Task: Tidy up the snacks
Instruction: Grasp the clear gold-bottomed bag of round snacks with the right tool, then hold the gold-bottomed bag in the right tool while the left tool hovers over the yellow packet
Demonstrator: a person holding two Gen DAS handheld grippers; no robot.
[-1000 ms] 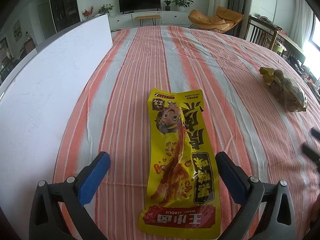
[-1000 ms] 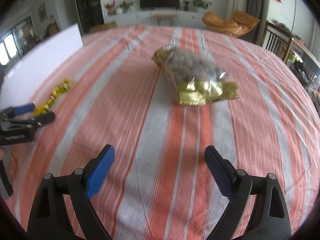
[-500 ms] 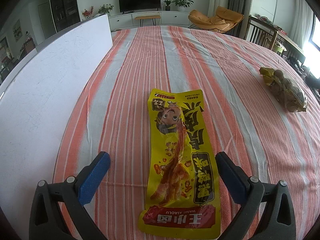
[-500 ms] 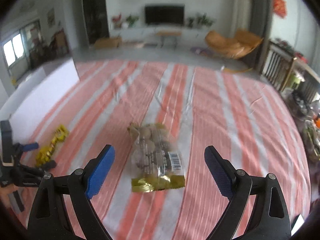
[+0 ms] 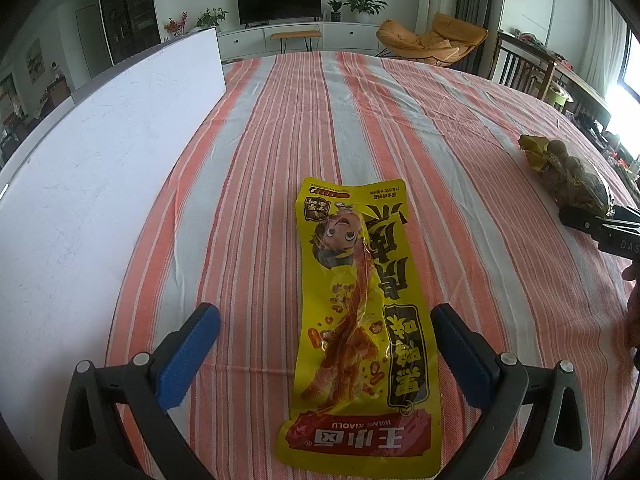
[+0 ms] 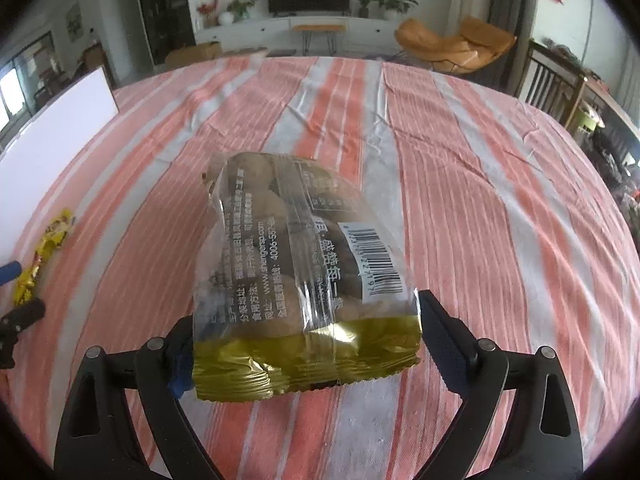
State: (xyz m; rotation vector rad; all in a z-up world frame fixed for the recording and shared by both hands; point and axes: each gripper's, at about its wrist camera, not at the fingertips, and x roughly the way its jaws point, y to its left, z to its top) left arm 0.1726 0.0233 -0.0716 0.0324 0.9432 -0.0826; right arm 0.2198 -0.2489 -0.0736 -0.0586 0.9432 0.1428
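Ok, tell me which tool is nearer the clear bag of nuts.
Right. The right tool has the clear bag of nuts between its open fingers. The left tool sits off to the side, straddling the yellow snack packet.

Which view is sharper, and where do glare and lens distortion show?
Left wrist view: sharper, print on the yellow snack packet readable, window glare at the right edge. Right wrist view: slightly soft, sheen on the clear nut bag. Both: fisheye bends the striped tablecloth, corners dark.
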